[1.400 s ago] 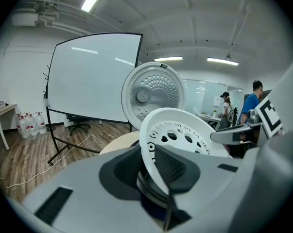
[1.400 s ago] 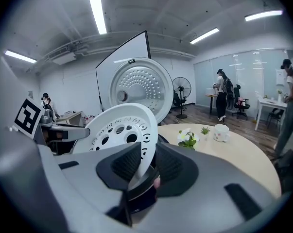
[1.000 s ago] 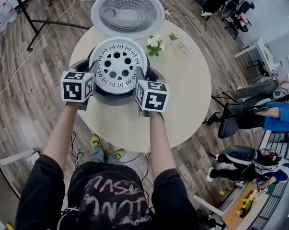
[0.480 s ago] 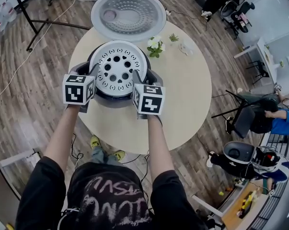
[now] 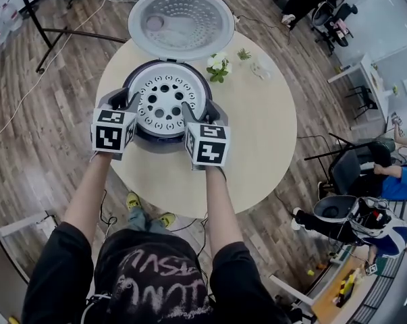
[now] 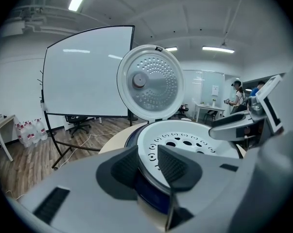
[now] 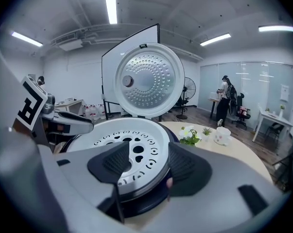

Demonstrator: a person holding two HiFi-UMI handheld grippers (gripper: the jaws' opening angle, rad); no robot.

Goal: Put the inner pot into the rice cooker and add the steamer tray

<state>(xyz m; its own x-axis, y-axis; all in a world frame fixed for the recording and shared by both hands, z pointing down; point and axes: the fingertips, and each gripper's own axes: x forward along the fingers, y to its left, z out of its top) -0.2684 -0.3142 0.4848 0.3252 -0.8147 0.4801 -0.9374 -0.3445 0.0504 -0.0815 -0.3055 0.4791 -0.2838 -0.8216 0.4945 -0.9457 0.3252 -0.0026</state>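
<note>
Steamer tray (image 5: 164,98) has dropped into rice cooker (image 5: 156,142). Left gripper (image 5: 125,100) at 9 o'clock and right gripper (image 5: 200,110) at 3 o'clock are released, jaws just opening astride its rim. Apparently only withdrawal remains.

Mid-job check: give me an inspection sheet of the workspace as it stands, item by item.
Surface: round table, light top, carrying the cooker.
Job's things: steamer tray seated in the rice cooker, lid raised behind; inner pot not visible beneath the tray.
Clutter: flowers, small plant and white cup right of the cooker.
Grippers: left gripper and right gripper each straddle the tray's rim; fingers have just been opening, not pressing.
Cables: light cable on the floor, left.
Surroundings: whiteboard; seated people at right.
</note>
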